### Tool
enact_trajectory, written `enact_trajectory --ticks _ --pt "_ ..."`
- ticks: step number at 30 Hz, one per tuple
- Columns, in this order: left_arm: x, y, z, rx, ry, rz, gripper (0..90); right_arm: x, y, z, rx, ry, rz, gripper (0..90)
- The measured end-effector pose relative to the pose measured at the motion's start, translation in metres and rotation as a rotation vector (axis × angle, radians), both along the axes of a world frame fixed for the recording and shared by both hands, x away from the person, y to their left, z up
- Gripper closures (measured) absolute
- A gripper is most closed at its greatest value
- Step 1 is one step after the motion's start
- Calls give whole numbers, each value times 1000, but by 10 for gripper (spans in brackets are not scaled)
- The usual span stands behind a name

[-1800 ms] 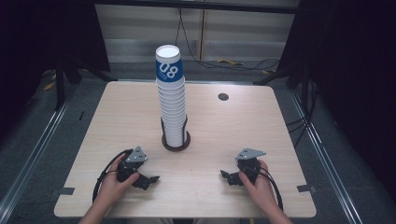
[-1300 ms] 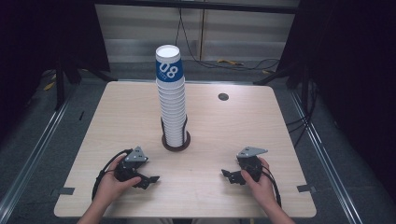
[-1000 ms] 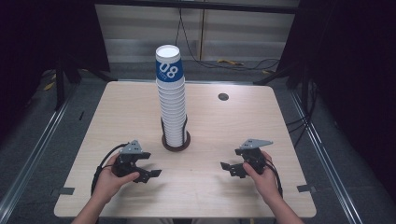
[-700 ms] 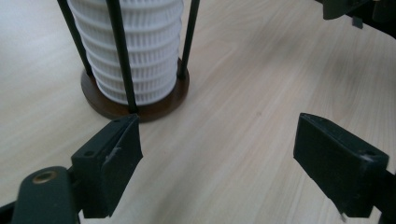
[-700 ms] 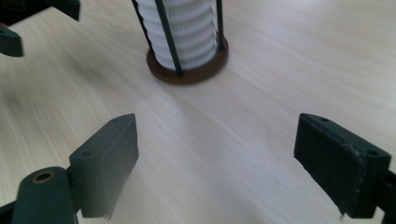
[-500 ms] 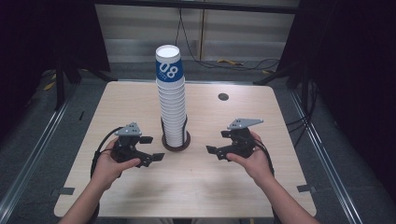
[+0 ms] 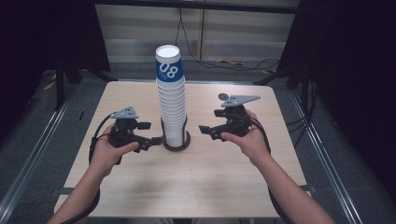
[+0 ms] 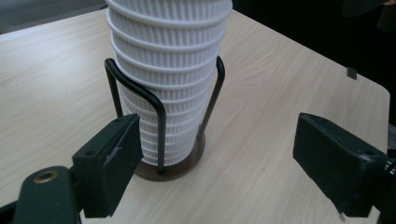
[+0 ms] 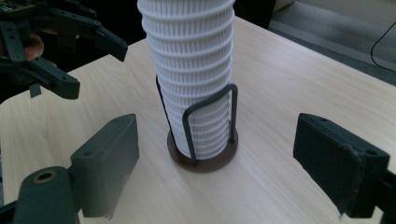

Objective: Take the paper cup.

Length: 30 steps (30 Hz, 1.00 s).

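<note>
A tall stack of white ribbed cups (image 7: 171, 105), topped by a blue cup marked 08, stands in a black wire holder (image 7: 176, 142) on a round brown base at mid-table. My left gripper (image 7: 150, 133) hovers just left of the holder's foot, open and empty, pointing at the stack. In the left gripper view its jaws (image 8: 226, 172) stand wide, with the cups (image 8: 168, 70) and holder (image 8: 161, 116) ahead of them. My right gripper (image 7: 210, 122) hangs to the right of the stack, open and empty. Its jaws (image 9: 229, 172) face the cups (image 9: 191, 70); the left gripper (image 9: 70, 51) shows beyond.
The wooden table (image 7: 196, 186) has bare surface in front of the holder and behind it. A small dark round disc (image 7: 223, 96) lies at the back right. Metal rails run along both sides of the table, and cables lie on the floor behind.
Both hands have lifted off the table's front part and come forward and inward. The two grippers now flank the cup stack. The stack has not moved.
</note>
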<state>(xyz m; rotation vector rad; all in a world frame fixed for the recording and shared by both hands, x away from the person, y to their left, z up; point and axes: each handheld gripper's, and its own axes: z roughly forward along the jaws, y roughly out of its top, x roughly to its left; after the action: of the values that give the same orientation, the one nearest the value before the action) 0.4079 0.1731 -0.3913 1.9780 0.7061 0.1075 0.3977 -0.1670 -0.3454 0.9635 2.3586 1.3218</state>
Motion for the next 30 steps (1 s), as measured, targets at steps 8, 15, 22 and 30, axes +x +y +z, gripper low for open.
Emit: enact_trajectory --ticks 8,15,22,30 --pt "8 -5 13 36 -26 7 154 13 15 20 27 -24 10 137" --pt "14 -10 23 34 -39 5 154 22 28 44 55 -62 3 136" --pt "18 -13 32 33 -57 6 153 31 39 61 76 -81 13 134" --pt "26 -11 39 32 -63 32 153 38 50 73 74 -92 8 133"
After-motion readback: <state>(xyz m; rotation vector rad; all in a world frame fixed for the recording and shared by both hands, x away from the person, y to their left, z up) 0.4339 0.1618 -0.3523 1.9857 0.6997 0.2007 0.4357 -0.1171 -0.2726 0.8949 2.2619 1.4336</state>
